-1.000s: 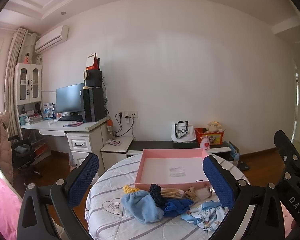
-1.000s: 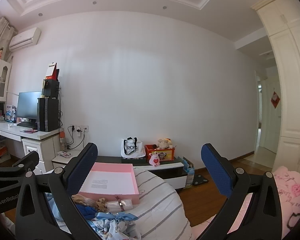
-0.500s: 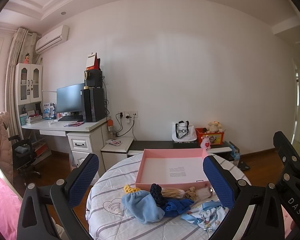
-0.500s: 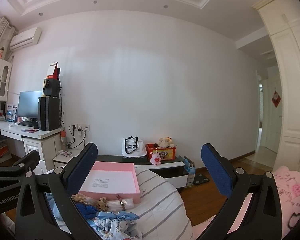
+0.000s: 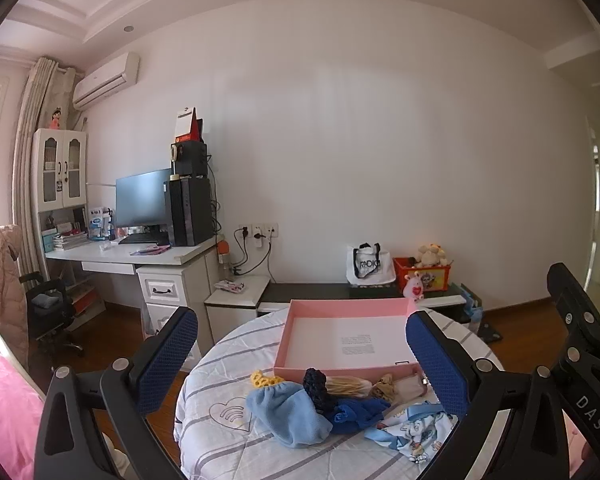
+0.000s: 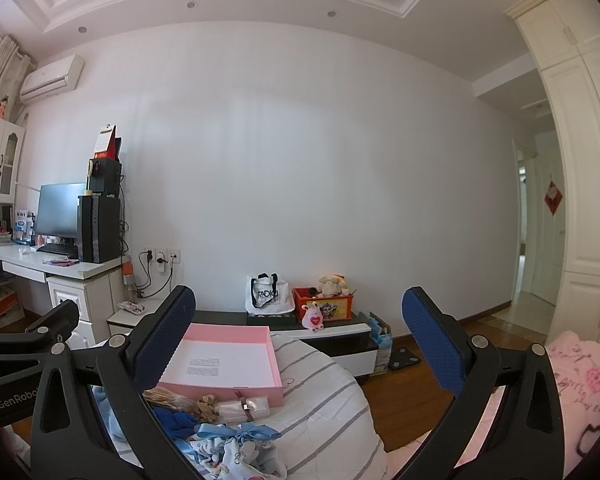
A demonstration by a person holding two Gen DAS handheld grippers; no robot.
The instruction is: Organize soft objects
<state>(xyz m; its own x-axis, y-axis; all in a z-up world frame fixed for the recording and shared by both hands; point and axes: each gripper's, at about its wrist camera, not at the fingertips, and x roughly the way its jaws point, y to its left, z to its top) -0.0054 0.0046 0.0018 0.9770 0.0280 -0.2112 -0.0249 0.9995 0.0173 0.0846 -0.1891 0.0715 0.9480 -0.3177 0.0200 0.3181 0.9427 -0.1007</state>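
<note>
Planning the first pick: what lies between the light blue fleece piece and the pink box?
In the left wrist view, a yellow crocheted piece and a dark knitted piece lie between the light blue fleece piece and the pink box.

One pink box (image 5: 346,346), one round table (image 5: 216,368), two tools.

The left gripper (image 5: 302,354) and the right gripper (image 6: 300,336) both point toward twelve o'clock, jaws spread wide, nothing between the blue pads (image 5: 168,356).
</note>
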